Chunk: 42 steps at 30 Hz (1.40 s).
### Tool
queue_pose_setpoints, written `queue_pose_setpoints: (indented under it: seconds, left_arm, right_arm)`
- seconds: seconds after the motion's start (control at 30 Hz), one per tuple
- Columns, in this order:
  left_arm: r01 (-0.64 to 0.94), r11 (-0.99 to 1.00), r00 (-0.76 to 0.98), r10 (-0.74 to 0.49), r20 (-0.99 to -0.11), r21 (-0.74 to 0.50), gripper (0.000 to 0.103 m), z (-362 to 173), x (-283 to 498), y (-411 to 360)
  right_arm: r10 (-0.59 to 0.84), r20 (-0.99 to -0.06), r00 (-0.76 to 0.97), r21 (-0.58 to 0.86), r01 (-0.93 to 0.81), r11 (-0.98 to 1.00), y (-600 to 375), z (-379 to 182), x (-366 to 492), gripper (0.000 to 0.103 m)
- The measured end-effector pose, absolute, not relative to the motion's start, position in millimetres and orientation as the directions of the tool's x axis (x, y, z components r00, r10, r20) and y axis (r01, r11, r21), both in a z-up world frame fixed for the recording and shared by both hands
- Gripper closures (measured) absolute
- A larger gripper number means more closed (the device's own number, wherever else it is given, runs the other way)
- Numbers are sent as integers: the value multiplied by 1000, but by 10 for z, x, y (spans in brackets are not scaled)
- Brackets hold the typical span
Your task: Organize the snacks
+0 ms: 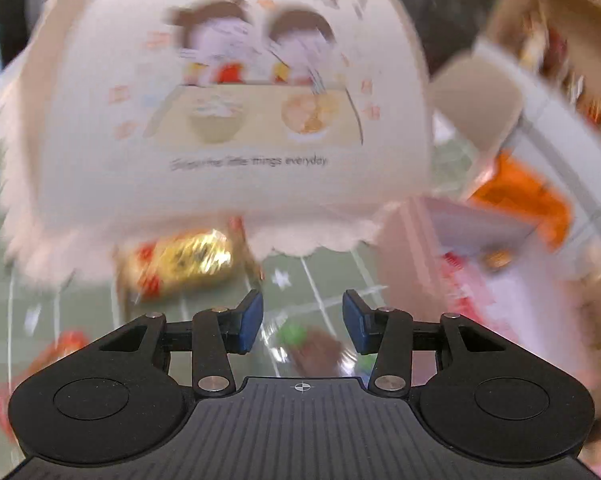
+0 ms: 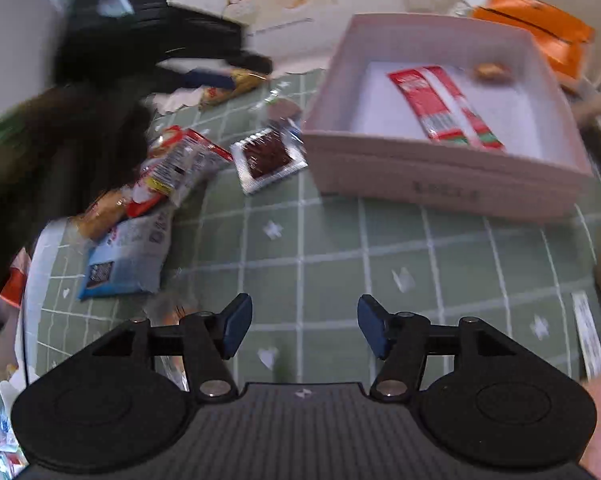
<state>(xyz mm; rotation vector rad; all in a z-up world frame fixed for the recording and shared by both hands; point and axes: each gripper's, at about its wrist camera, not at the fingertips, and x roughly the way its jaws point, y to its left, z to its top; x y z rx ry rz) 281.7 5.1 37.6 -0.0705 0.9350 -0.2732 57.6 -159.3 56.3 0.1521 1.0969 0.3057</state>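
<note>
My left gripper point(image 1: 302, 320) is open and empty, low over the green checked tablecloth point(image 1: 324, 280). A gold and red snack packet point(image 1: 180, 264) lies just ahead to its left, and a brown wrapped snack point(image 1: 312, 344) lies between the fingers, below them. My right gripper point(image 2: 304, 326) is open and empty over the cloth point(image 2: 340, 248). Ahead of it stands a pink box point(image 2: 440, 176) holding a red snack packet point(image 2: 444, 104) and a small brown snack point(image 2: 490, 70). Loose snacks lie to the left: a dark red sachet point(image 2: 268, 158), a red and white packet point(image 2: 176, 168), a blue and white packet point(image 2: 128, 252).
A white paper bag with a cartoon print point(image 1: 236, 100) stands close ahead in the left view, also showing in the right view point(image 2: 276, 4). An orange box point(image 2: 540, 28) sits behind the pink box. The other arm, dark, point(image 2: 120, 64) reaches in at the left.
</note>
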Motion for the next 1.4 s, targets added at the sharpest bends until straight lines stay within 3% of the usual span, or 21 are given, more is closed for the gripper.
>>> queue_pose_setpoints:
  seconds: [0.07,0.2,0.27,0.37,0.57,0.73,0.8,0.93,1.07,1.13,1.2,1.4]
  left_arm:
    - [275,956,527,-235,-817,-97,69,223,2870,-96]
    - [409,912,512,-266,-817,-40,68,179,2559,-151]
    - [431,899,479,-306,-823,-84,69,175,2337,-87]
    - [441,884,438,-362,-823,-154,71,169,1947,20]
    - [391,820,268,-535,-801,-417,71,169,1517,342]
    - [370,900,529,-409,-744,-232,71,604,1953,522]
    - [412,906,593,-352,-724,-102,71,658,2316,502]
    - [589,776,589,-221,-777,226,68,538,2834,349]
    - [697,654,507,-161,-847,293,59,338,3110,305]
    - [696,670,470,-151,-870,259,49,304,3235,336]
    - [672,716,432,-171,-885,190,47,296,3367,368]
    - [486,871,329,-253,-910,-66,54,288,3489,569]
  right_arm:
    - [282,-852,442,223,-181,958,-1641,577,463,34]
    - [193,-845,500,93,-218,972,-1701,599,321,28]
    - [193,-836,514,88,-221,971,-1710,592,324,17]
    - [249,-808,535,120,-264,957,-1652,624,363,10]
    - [360,-788,499,125,-443,888,-1182,541,551,9]
    - [356,-800,482,108,-468,877,-867,452,643,12]
    - [364,-802,473,117,-474,873,-846,481,599,12]
    - [324,-821,471,83,-463,882,-975,550,445,12]
    - [294,-842,452,106,-396,912,-1266,555,364,12]
    - [281,-850,445,121,-354,927,-1388,554,332,12]
    - [269,-854,446,124,-327,937,-1463,551,278,12]
    - [232,-856,462,90,-308,947,-1469,544,188,12]
